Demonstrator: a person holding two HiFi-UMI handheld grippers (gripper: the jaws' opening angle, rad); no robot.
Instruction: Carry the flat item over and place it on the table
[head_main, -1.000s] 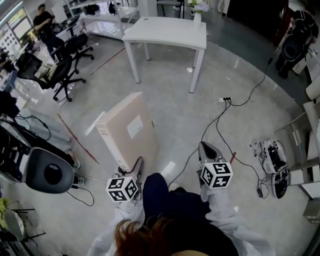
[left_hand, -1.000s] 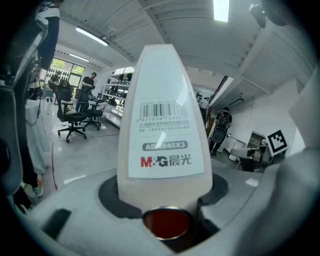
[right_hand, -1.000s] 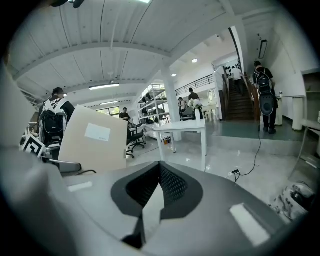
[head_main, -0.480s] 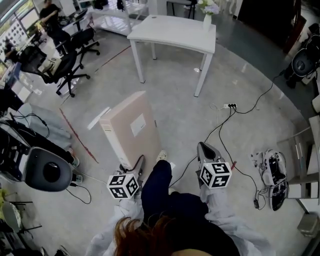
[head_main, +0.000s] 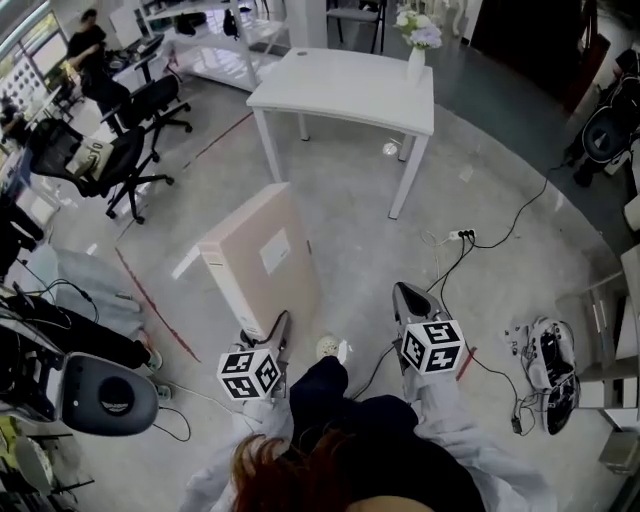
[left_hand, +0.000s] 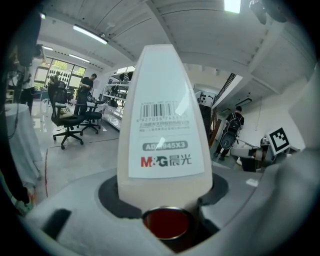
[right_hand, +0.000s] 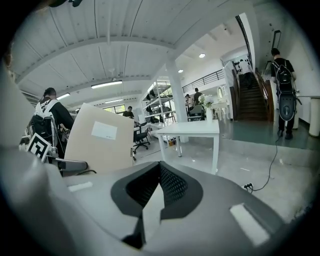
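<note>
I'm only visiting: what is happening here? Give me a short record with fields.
Carried item: beige file box, upright, barcode label
Left gripper: shut on the file box's lower end
Right gripper: empty, jaws together
Destination: white table, ahead, not reached
On table: vase of flowers

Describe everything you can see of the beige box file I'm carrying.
The box file is flat, beige and cardboard-looking, with a white label on its broad face and a barcode sticker on one narrow edge. It is held on edge above the floor, that narrow edge clamped in the left tool; nothing else touches it.
</note>
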